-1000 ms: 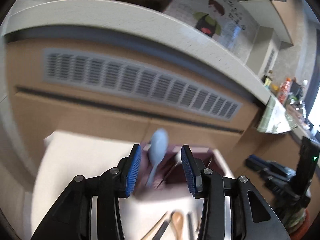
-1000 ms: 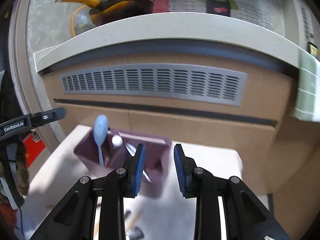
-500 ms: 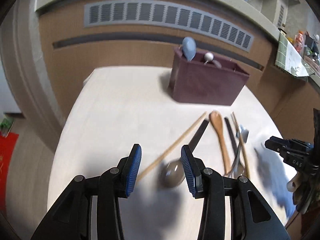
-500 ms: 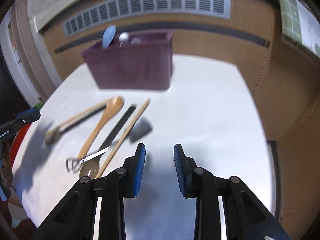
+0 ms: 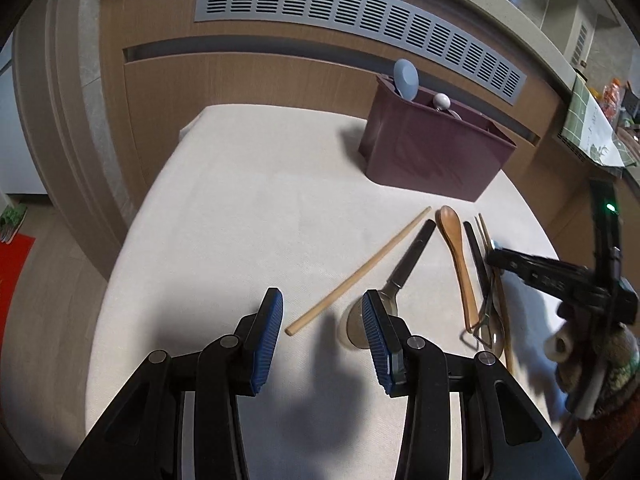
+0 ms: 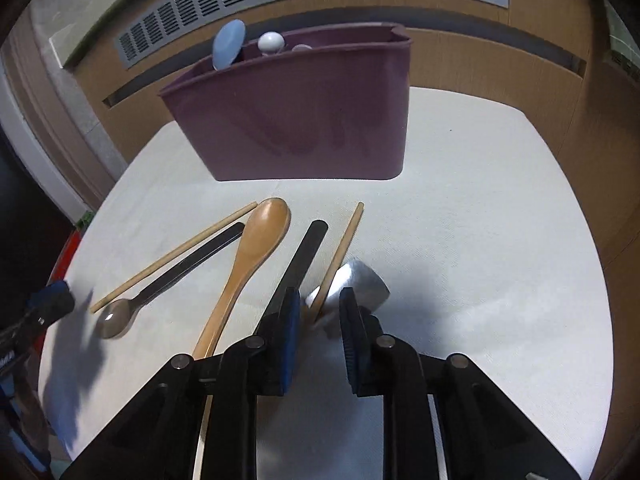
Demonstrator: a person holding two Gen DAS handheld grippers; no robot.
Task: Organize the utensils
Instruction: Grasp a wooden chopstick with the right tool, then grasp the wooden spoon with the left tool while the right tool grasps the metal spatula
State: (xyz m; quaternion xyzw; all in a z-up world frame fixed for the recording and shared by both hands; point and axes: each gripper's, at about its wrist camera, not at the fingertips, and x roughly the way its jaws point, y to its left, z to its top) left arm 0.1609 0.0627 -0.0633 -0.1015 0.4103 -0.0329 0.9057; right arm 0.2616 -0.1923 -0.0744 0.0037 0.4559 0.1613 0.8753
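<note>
Right tool [image 6: 316, 312] low over the worktop [image 6: 480, 240], jaws apart around the near end of a chopstick [image 6: 340, 256], not yet clamped. Thin, stiff, light and likely slick: best pinched mid-shaft, squarely, to stop rolling. Just left of it, wooden spoon [image 6: 256, 248]. Left tool [image 5: 322, 320] spread wide, empty. Purple caddy [image 6: 304, 120] straight ahead.
</note>
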